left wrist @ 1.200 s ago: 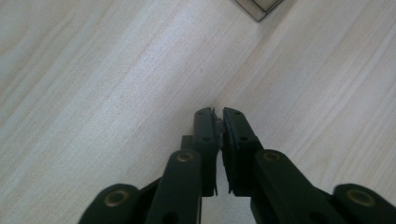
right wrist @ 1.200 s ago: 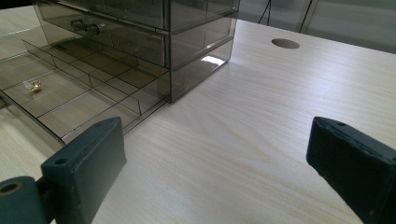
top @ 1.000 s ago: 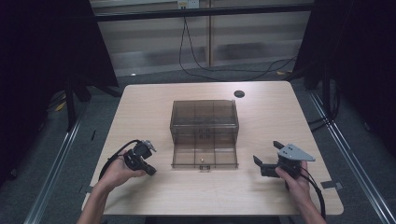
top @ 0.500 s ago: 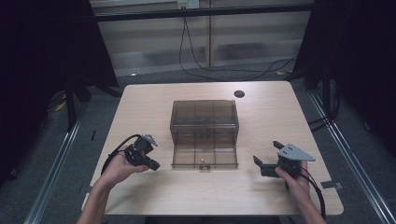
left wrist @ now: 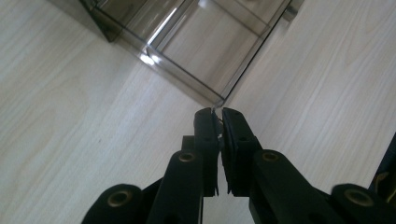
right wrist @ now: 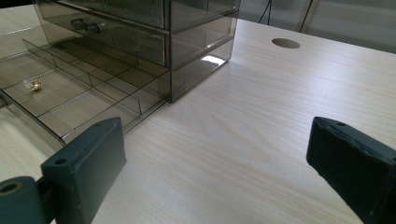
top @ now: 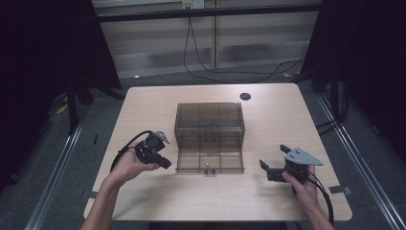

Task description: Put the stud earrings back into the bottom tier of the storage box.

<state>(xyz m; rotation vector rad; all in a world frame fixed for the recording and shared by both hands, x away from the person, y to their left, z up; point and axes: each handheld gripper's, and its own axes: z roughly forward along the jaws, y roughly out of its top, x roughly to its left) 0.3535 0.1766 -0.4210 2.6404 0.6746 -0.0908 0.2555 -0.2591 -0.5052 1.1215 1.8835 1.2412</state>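
While I watch from the high view, the pale wooden table (top: 268, 124) takes up the middle of the frame, with a dark round cable hole (top: 245, 96) near its far edge. At centre stands the smoky clear drawer cabinet (top: 209, 120), squared to the person, presumably so both hands reach its front alike. Its bottom drawer (top: 209, 160) is pulled out toward the lower edge of the frame; I judge it is left open for loading or closing. The dividers inside are bare apart from a small brass-and-clear knob (right wrist: 33, 84), seen at left in the right gripper view.

Left gripper (top: 163, 160), lower left of centre, is held just beside the drawer's left front corner. In its own view (left wrist: 218, 116) the jaws are pressed nearly together, only a thin slit between the pads, tips aimed at the drawer corner (left wrist: 215, 100). Something pale and tiny may sit in the slit; I cannot tell what, or whether it is gripped.

Right gripper (top: 270, 167), lower right, rests low by the table, well apart from the drawer. Jaws spread wide (right wrist: 224, 154), nothing between them, likely waiting its turn.
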